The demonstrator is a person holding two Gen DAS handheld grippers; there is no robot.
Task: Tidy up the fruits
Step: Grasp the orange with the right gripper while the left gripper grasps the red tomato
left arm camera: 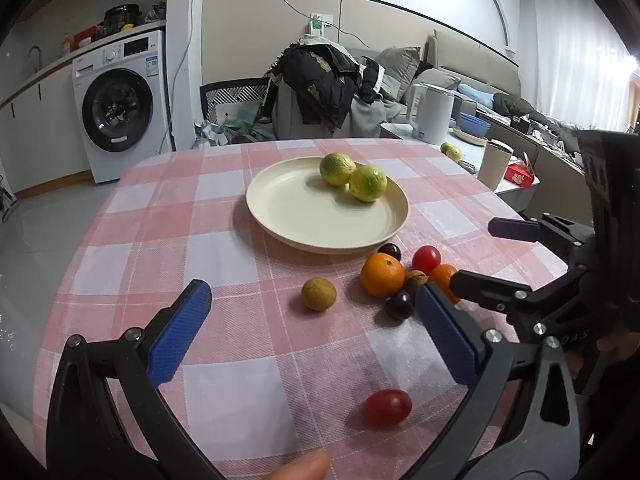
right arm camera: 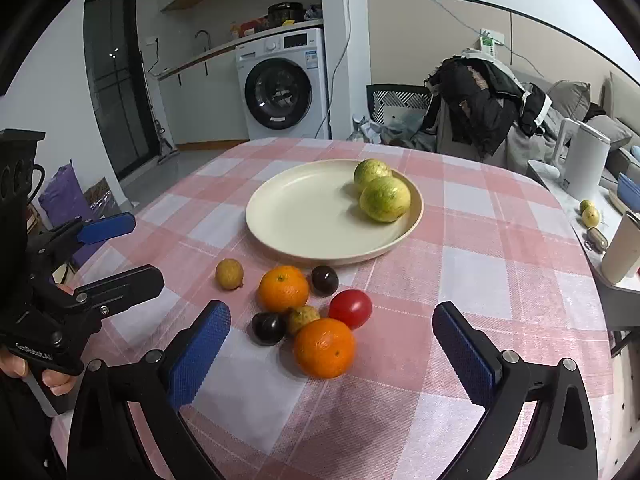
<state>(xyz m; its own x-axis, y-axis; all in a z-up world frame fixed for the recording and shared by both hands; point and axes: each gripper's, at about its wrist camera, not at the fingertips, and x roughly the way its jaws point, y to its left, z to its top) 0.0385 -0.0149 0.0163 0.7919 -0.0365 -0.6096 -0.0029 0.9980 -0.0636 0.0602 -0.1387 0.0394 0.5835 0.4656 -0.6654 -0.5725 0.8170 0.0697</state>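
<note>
I saw a pink-and-white checked cloth (right arm camera: 480, 264) on the bench, a cream plate (right arm camera: 304, 216) with two yellow-green fruits (right arm camera: 385, 199), two oranges (right arm camera: 324, 347), red tomatoes (right arm camera: 351, 308), dark plums (right arm camera: 268, 328), and blue pads (right arm camera: 200, 356) on black tools.

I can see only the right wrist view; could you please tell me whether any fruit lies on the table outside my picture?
Observer: Yes. The left wrist view shows a second red tomato lying alone on the checked tablecloth, close in front of the left gripper and apart from the cluster of fruit.
Operator: Thank you. Is there anything beside the cup on the side table that I am missing?
Observer: Yes, a red box sits right next to the cup, on the side away from the plate.
</note>
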